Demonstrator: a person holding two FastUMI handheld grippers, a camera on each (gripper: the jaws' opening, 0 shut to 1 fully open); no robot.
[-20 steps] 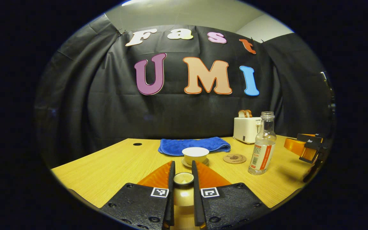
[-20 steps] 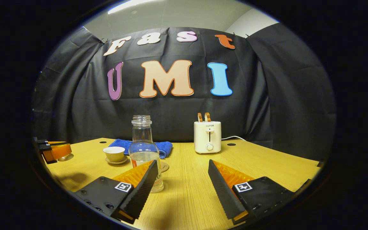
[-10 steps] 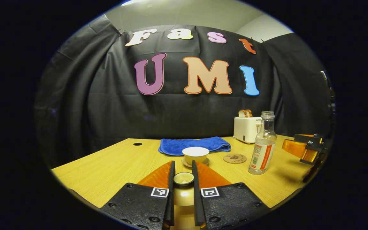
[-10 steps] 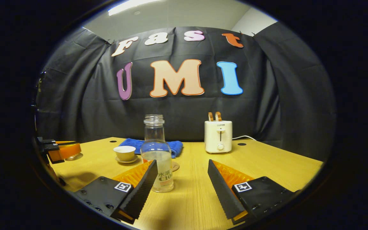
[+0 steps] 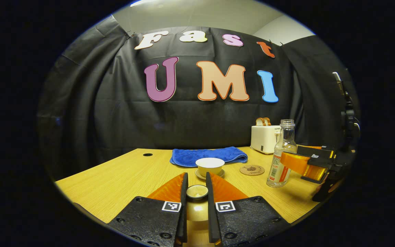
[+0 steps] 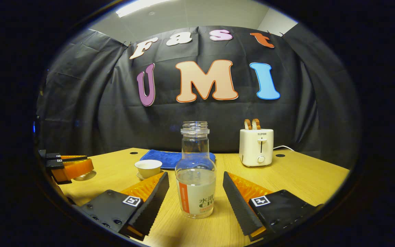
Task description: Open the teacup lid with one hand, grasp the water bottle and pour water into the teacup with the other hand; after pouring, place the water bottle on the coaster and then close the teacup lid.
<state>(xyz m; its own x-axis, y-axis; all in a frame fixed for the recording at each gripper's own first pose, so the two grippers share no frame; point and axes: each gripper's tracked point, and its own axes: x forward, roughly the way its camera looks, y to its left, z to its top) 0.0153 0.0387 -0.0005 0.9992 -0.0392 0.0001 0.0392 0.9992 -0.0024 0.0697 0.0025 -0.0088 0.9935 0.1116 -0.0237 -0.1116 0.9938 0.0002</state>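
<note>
Bottle (image 6: 195, 178) stands upright between the right gripper's (image 6: 195, 192) wide-spread fingers — left gripper (image 5: 196, 192) pinches the lid (image 5: 197, 191).

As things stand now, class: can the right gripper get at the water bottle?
Probably yes. In the right gripper view the right gripper is open, with the water bottle upright between its spread fingers and nothing in between. The left gripper is shut on the lid, well clear.

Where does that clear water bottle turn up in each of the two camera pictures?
Left gripper view: water bottle stands at right on the table, beside the right gripper.
Right gripper view: it stands centre, between that gripper's open jaws.
Shared landmark: the white toaster, behind the bottle in both.
</note>
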